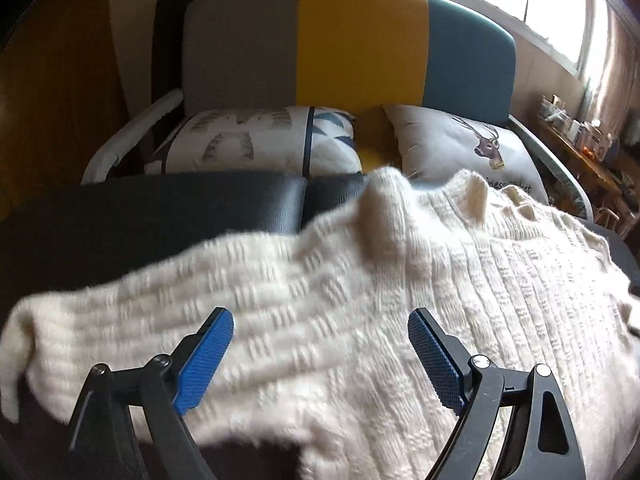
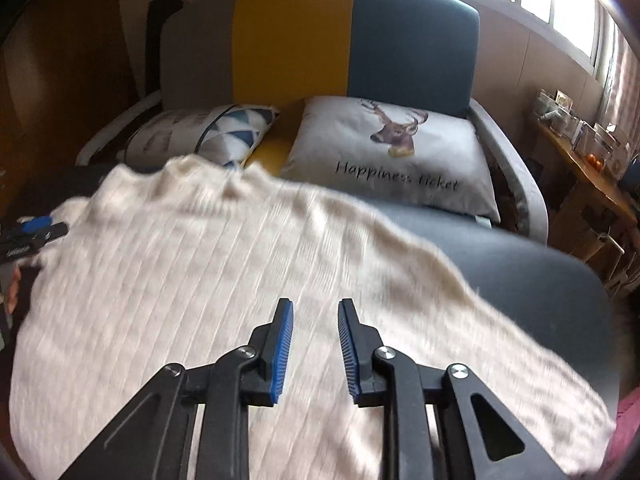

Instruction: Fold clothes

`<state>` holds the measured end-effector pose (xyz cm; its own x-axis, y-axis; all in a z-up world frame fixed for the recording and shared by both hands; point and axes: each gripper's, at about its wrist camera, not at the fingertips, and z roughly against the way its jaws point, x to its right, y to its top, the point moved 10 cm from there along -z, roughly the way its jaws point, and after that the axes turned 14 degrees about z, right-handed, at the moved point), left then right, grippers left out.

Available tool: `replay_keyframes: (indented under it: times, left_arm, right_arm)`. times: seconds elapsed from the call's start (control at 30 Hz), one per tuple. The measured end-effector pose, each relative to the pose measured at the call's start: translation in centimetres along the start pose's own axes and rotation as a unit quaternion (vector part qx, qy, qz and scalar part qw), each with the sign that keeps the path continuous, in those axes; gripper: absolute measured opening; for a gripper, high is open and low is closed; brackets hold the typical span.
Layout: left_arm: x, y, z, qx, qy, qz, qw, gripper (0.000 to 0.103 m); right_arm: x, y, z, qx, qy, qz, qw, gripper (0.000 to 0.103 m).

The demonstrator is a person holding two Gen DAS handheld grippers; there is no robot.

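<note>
A cream knitted sweater (image 1: pixel 360 280) lies spread over a dark padded surface (image 1: pixel 140 216); in the right wrist view the sweater (image 2: pixel 200 280) fills the lower half. My left gripper (image 1: pixel 320 320) hovers over the sweater's near left part, wide open, nothing between its blue pads. My right gripper (image 2: pixel 315 312) is over the sweater's middle, jaws open with a narrower gap and nothing held. The left gripper's tip (image 2: pixel 32 232) shows at the sweater's left edge in the right wrist view, with part of a hand (image 2: pixel 14 288) below it.
Behind the surface stands a sofa (image 2: pixel 400 40) with a grey, yellow and teal back, holding a deer cushion (image 2: pixel 392 152) and a triangle-pattern cushion (image 2: pixel 224 136). A wooden shelf (image 2: pixel 580 168) with small items runs along the right wall under windows.
</note>
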<state>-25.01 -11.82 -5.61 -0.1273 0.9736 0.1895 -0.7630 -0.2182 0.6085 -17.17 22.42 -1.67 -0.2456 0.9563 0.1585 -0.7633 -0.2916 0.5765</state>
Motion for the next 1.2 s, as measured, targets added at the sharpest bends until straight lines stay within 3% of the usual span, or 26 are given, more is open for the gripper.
replay_keyframes:
  times: [0.17,0.3,0.57,0.8,0.9,1.03,1.17,1.2]
  left_arm:
    - [-1.3,-1.1,-1.3,-0.001,0.058,0.012,0.9983,0.090]
    - [-2.0,-1.5,-1.1,0.006,0.074,0.021,0.9970,0.091]
    - [-6.0,-2.6,-0.3,0.014,0.121,0.082,0.9891,0.097]
    - [-4.9,-2.4,0.9,0.017,0.146,0.051,0.9878,0.096]
    - [-2.2,-2.0,2.6,0.037,0.108,0.041,0.9926,0.096]
    - [3.3,-3.2,3.5,0.028,0.031,0.007,0.9991,0.096]
    - [9.3,-7.5,2.8,-0.030,-0.049,-0.037,0.9977,0.096]
    - [10.6,-8.6,2.9,-0.035,-0.054,-0.050,0.9966,0.096]
  right_arm:
    - [-2.1,-2.6,-0.8,-0.019,0.003,-0.006,1.000,0.017]
    - [-2.4,-4.7,-3.2,-0.052,-0.001,-0.023,0.998,0.017]
    - [-1.0,-6.5,-2.9,-0.038,-0.030,-0.081,0.995,0.016]
    - [-1.0,-6.4,-2.8,-0.016,-0.050,-0.100,0.994,0.018]
    - [-0.3,-6.1,-1.5,0.003,0.004,-0.129,0.992,0.018]
    - [4.4,-7.4,2.0,0.031,-0.029,-0.161,0.986,0.018]
    - [9.8,-11.7,3.8,0.017,-0.046,-0.218,0.975,0.019]
    - [11.1,-12.7,4.3,0.013,-0.051,-0.233,0.971,0.021]
